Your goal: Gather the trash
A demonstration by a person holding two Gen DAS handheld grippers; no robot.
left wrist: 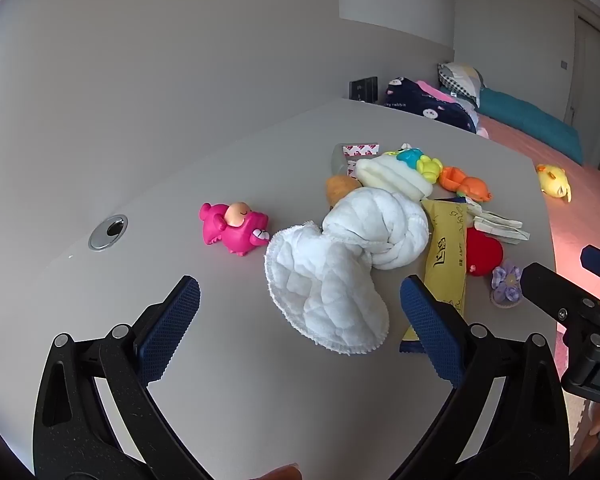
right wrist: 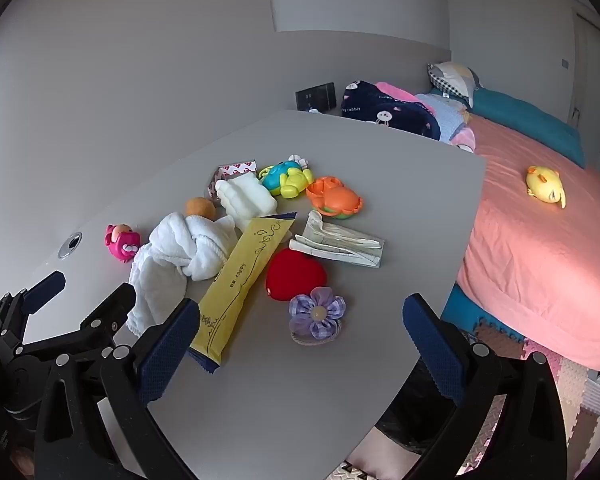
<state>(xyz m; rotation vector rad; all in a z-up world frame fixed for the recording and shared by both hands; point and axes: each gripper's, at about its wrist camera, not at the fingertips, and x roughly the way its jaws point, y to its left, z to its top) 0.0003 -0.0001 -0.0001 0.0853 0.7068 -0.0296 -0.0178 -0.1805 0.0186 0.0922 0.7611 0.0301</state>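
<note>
You can read "rabbit" in white on the navy blanket [right wrist: 384, 110] on the bed. The yellow wrapper [right wrist: 240, 280] carries print too small to read.

My grey table [right wrist: 300, 380] stands against a plain pale wall [right wrist: 140, 60]. Beyond its far right edge lies a bed with a pink sheet [right wrist: 540, 264], a teal bolster [right wrist: 528, 120] and heaped blankets [right wrist: 388, 112]; foam floor mats [right wrist: 576, 392] show below the bed.

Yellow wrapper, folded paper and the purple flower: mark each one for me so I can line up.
yellow wrapper [right wrist: 242, 276], right wrist view, middle of its printed face.
folded paper [right wrist: 342, 245], right wrist view, centre of the creased sheet.
purple flower [right wrist: 318, 312], right wrist view, its pale centre button.
</note>
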